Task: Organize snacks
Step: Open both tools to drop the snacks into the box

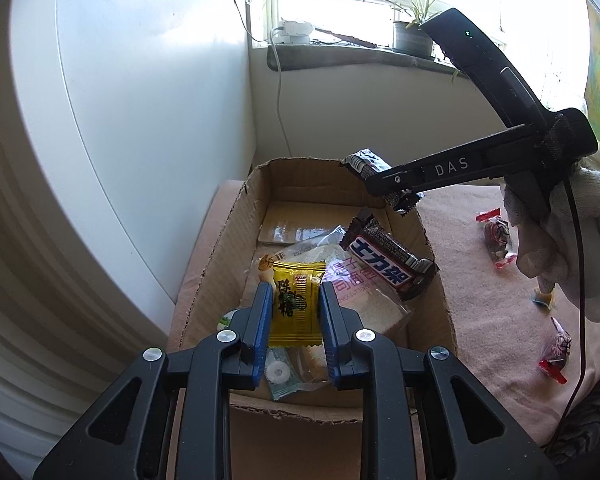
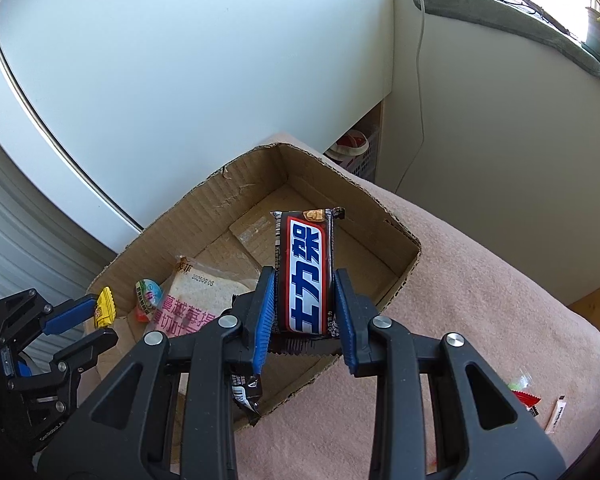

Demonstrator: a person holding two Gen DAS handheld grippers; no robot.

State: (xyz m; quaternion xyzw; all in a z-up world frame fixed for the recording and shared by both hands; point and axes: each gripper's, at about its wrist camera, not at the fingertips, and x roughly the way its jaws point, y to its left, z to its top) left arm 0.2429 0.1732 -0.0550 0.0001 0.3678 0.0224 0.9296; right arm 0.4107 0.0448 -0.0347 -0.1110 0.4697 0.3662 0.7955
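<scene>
Pink cloth-covered table point(image 2: 480, 300), open brown cardboard box point(image 2: 204, 200), my left gripper point(image 1: 294, 312) clamping a yellow foil sachet point(image 1: 296, 304), my right gripper point(image 2: 305, 306) clamping a brown chocolate bar point(image 2: 306, 272) above the box.

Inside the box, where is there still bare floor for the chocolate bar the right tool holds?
The far half of the box floor is bare, between the back wall and the bread pack. The near half is crowded: bread, another bar, small candies. The left tool hangs there with a yellow packet.
</scene>
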